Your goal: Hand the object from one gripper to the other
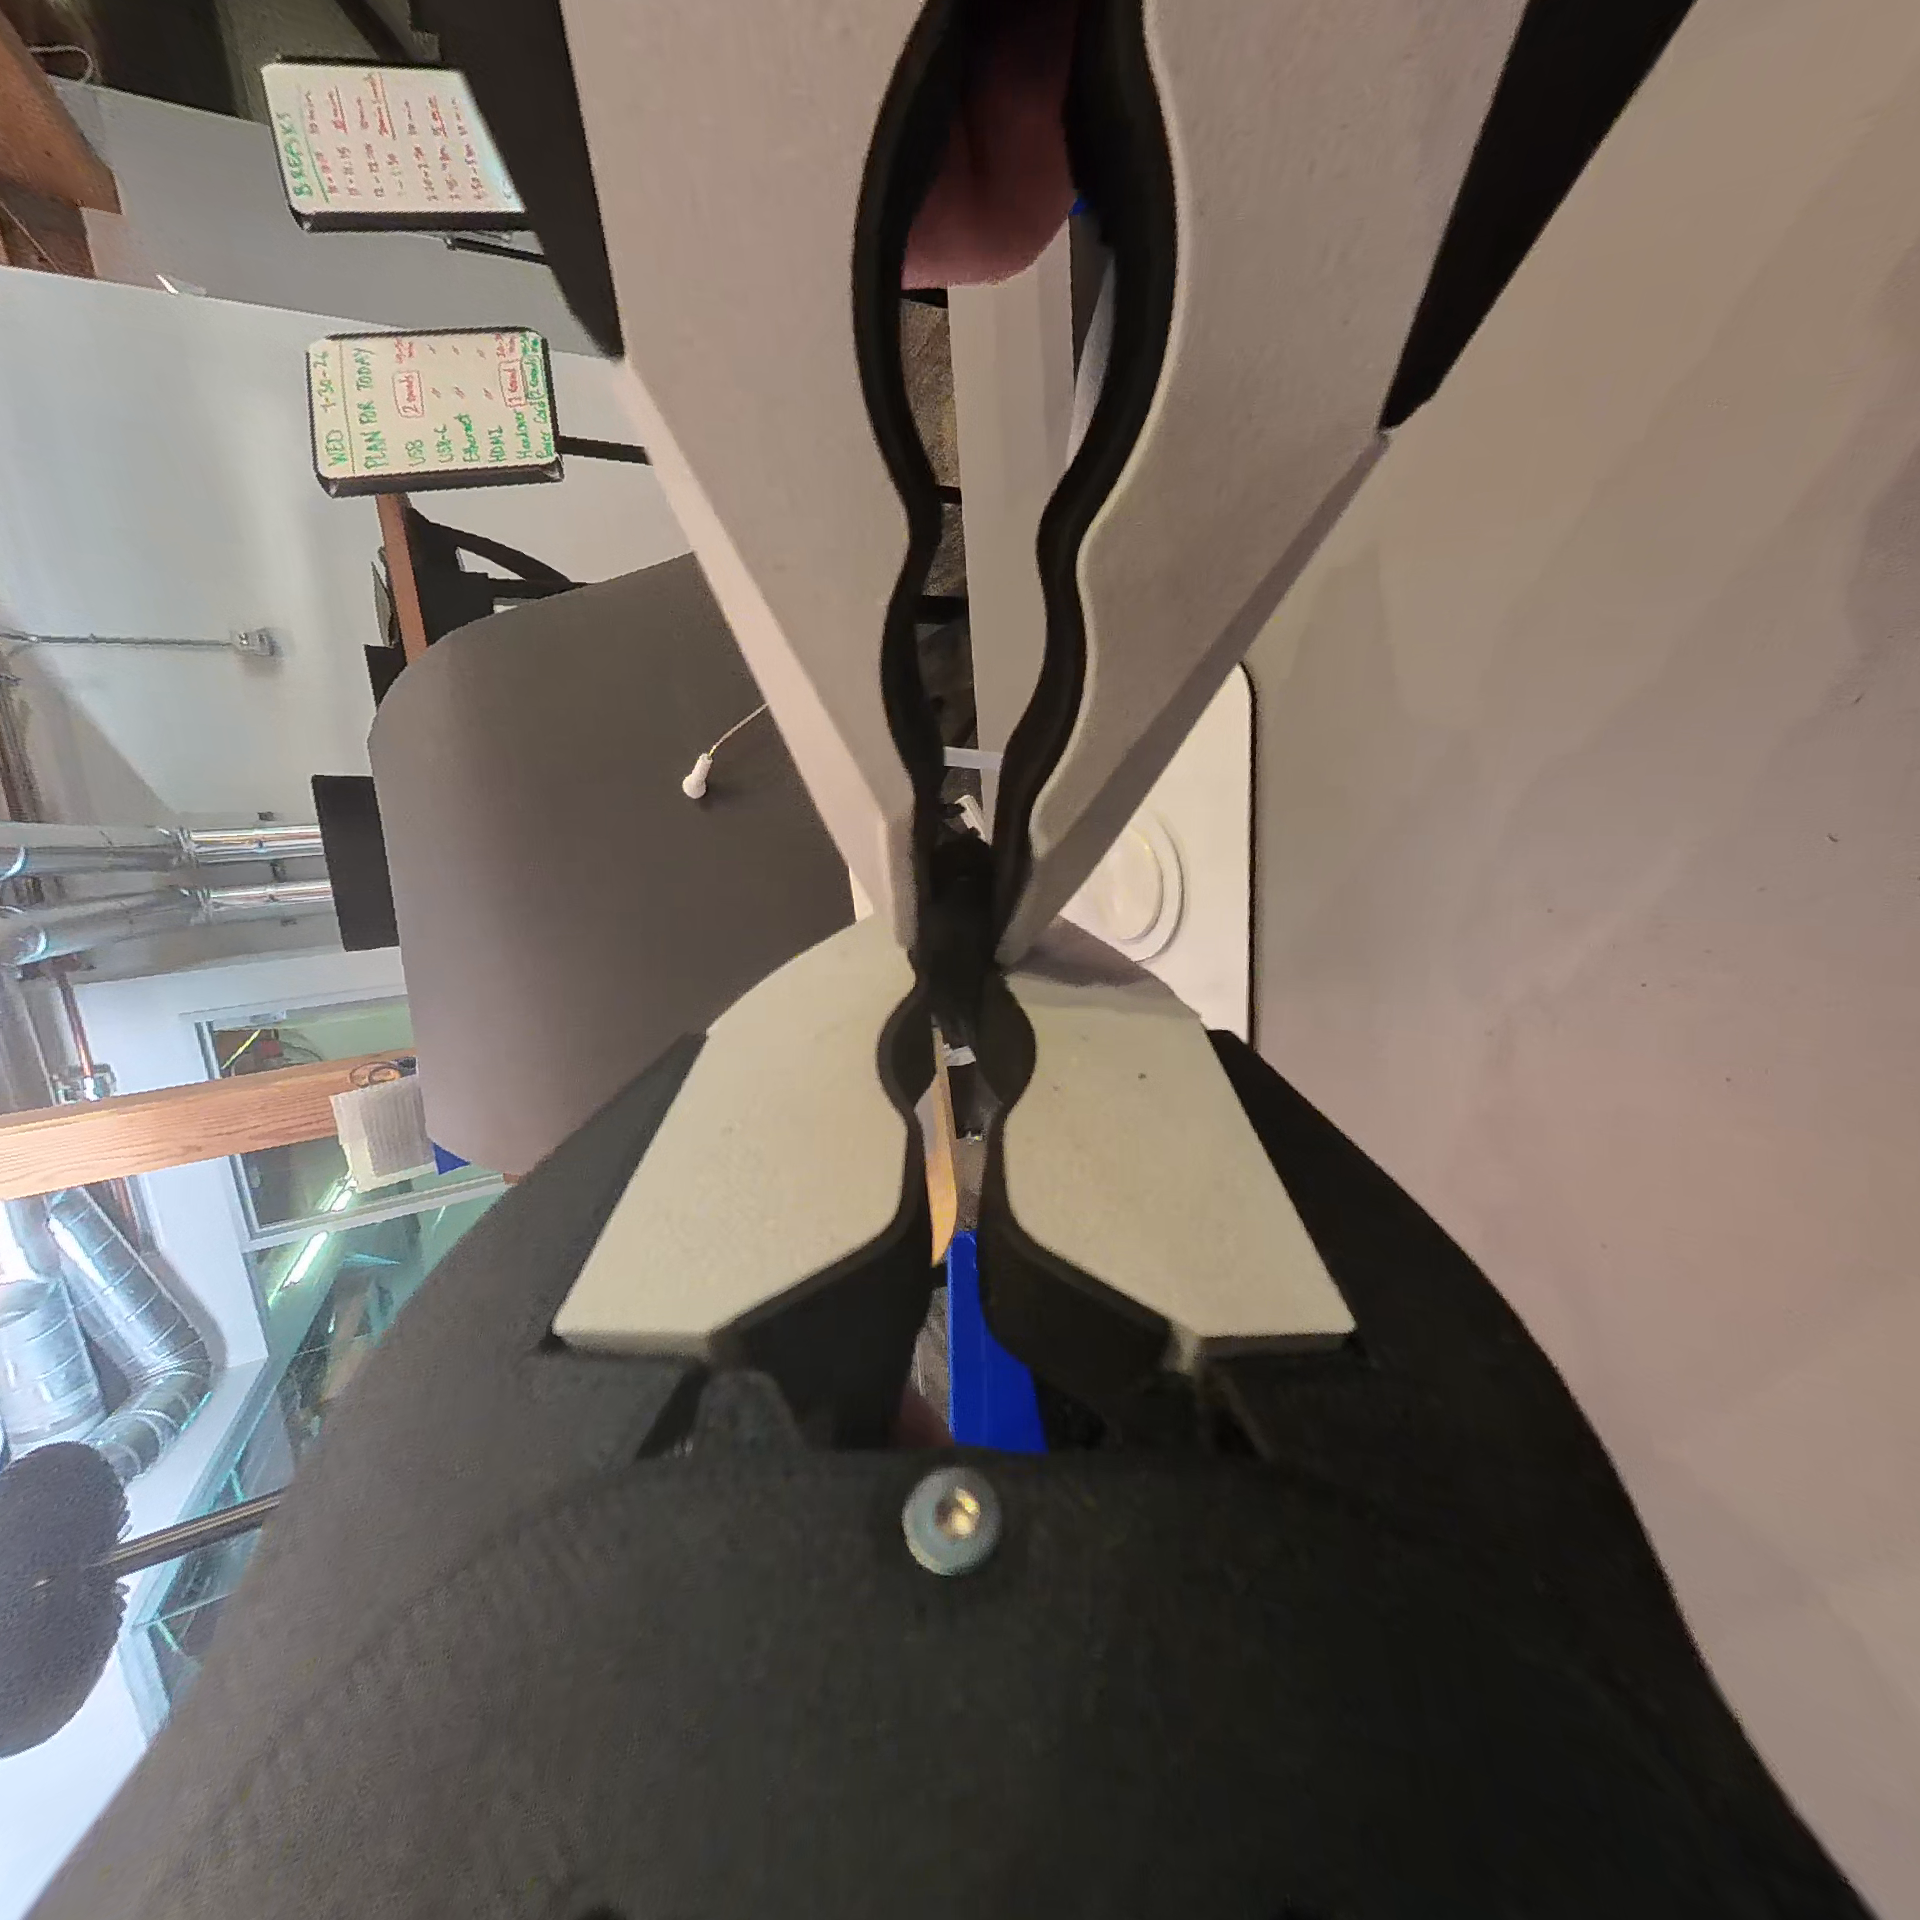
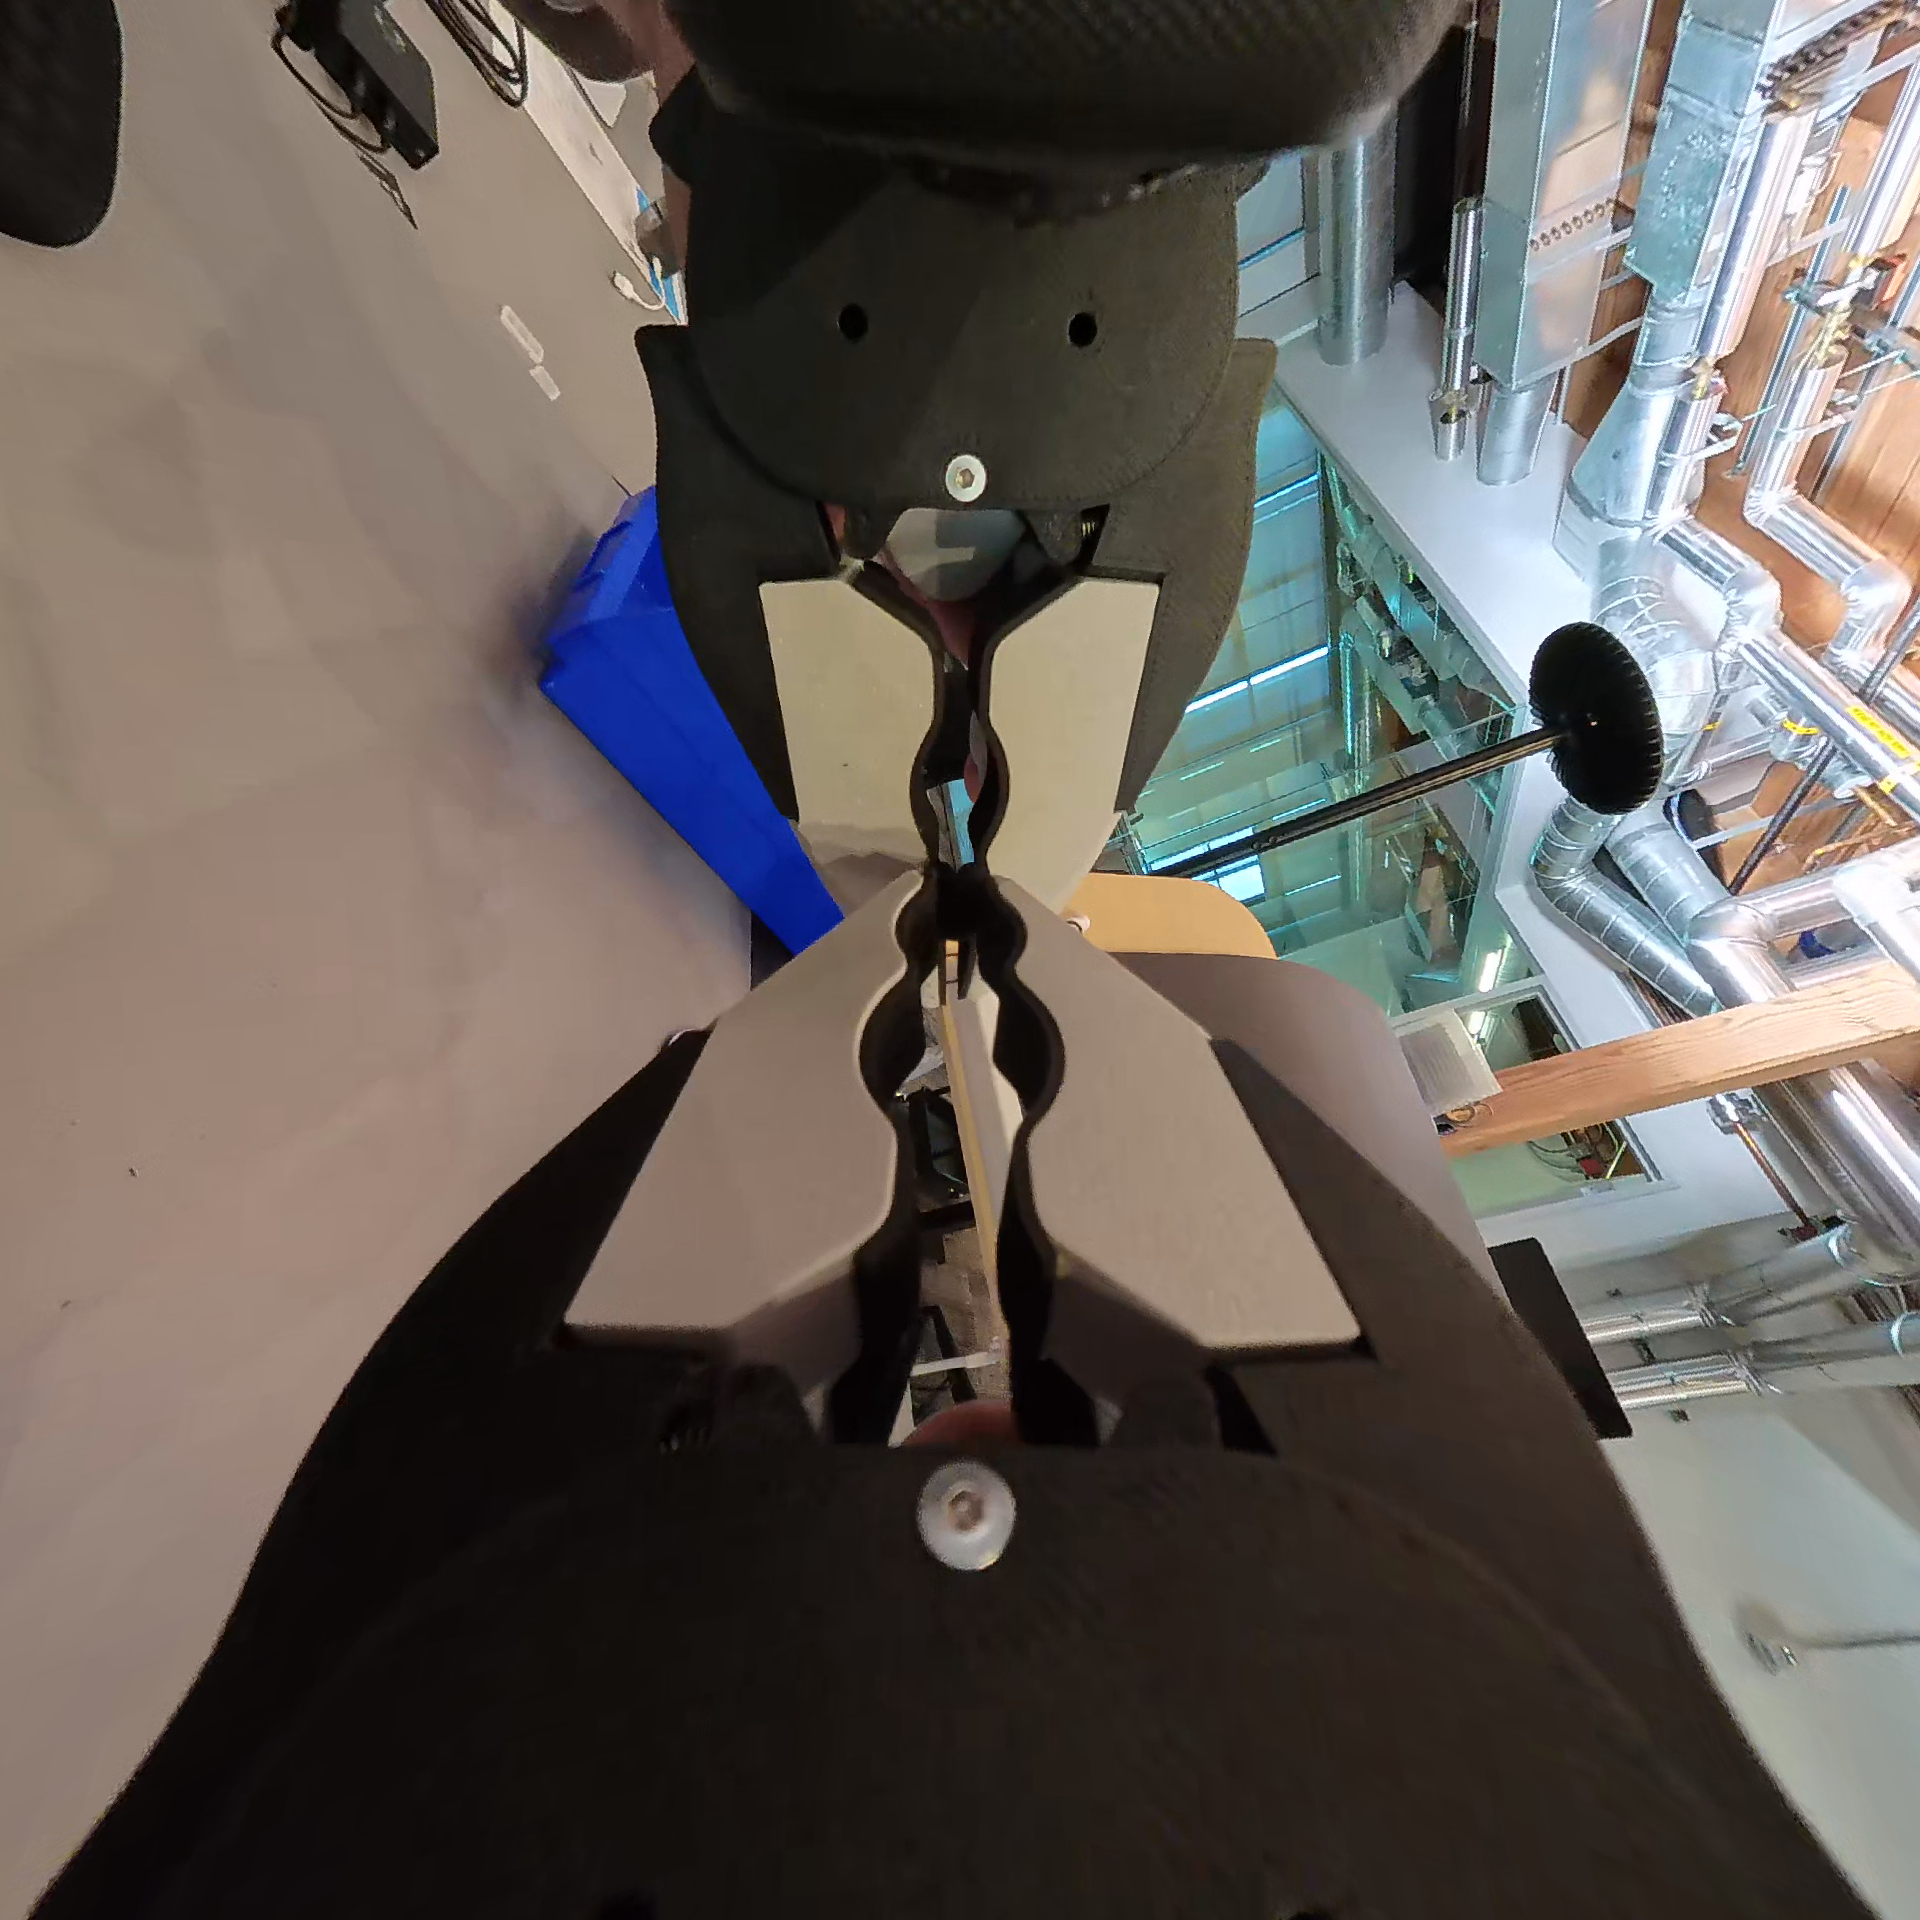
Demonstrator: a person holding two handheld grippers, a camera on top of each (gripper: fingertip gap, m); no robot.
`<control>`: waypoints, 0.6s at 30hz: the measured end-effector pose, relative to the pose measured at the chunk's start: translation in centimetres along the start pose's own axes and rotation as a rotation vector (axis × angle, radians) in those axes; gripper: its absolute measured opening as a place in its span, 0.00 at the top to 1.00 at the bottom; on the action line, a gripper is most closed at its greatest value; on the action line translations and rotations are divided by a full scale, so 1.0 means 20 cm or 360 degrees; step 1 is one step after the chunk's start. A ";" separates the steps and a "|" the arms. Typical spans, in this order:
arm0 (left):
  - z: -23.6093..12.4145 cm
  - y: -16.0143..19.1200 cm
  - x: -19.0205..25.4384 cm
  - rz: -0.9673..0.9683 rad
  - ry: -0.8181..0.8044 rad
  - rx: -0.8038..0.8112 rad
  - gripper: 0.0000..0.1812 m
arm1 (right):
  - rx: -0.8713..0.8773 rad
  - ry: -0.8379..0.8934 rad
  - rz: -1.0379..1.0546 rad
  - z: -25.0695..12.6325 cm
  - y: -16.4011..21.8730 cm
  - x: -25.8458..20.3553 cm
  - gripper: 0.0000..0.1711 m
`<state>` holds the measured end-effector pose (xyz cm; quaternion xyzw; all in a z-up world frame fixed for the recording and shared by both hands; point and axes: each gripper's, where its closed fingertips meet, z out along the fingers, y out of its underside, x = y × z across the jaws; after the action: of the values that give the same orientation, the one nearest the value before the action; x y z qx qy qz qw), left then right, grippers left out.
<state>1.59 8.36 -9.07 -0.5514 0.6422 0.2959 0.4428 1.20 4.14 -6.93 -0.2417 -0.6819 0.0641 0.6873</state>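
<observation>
A small black object (image 1: 954, 935) is pinched where the two grippers meet tip to tip, and most of it is hidden by the pads. In the left wrist view my left gripper (image 1: 956, 985) reaches up from below with its jaws closed on the object. My right gripper (image 1: 961, 906) comes down from above, also closed on it. In the right wrist view my right gripper (image 2: 958, 902) is at the bottom and the left gripper (image 2: 956, 857) faces it from above. The object (image 2: 952, 885) shows only as a dark bit between the tips.
A blue bin (image 2: 665, 727) stands on the grey surface (image 2: 260, 727) behind the grippers. A black power brick with cables (image 2: 384, 94) lies farther off. A dark curved panel (image 1: 582, 831) with a white cable end (image 1: 694, 784), two whiteboards (image 1: 436, 416) and metal ducts (image 2: 1714, 935) fill the background. The gap from one gripper's tips to the other's is roughly 4 centimeters.
</observation>
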 end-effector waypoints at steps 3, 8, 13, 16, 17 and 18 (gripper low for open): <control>-0.01 0.00 0.00 0.0014 -0.0004 0.0004 0.99 | 0.0004 -0.0015 -0.0011 0.00 -0.01 -0.01 0.99; -0.02 -0.01 -0.01 0.0009 -0.0028 0.0039 0.98 | 0.0033 -0.0022 0.0033 -0.01 -0.02 0.00 0.99; -0.05 0.00 -0.04 -0.0106 -0.0009 0.0078 0.83 | 0.0154 -0.0023 0.0233 -0.05 -0.04 0.04 0.99; -0.08 0.02 -0.07 -0.0276 0.0016 0.0141 0.75 | 0.0267 -0.0004 0.0429 -0.08 -0.04 0.10 0.99; -0.10 0.04 -0.08 -0.0363 0.0023 0.0165 0.73 | 0.0311 0.0006 0.0505 -0.09 -0.04 0.13 0.99; -0.11 0.05 -0.09 -0.0452 0.0028 0.0186 0.73 | 0.0352 0.0017 0.0576 -0.10 -0.04 0.15 0.99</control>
<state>0.01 7.47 -6.60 -0.6126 0.5777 0.1876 0.5057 3.14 4.21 -3.82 -0.2836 -0.6126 0.2597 0.6905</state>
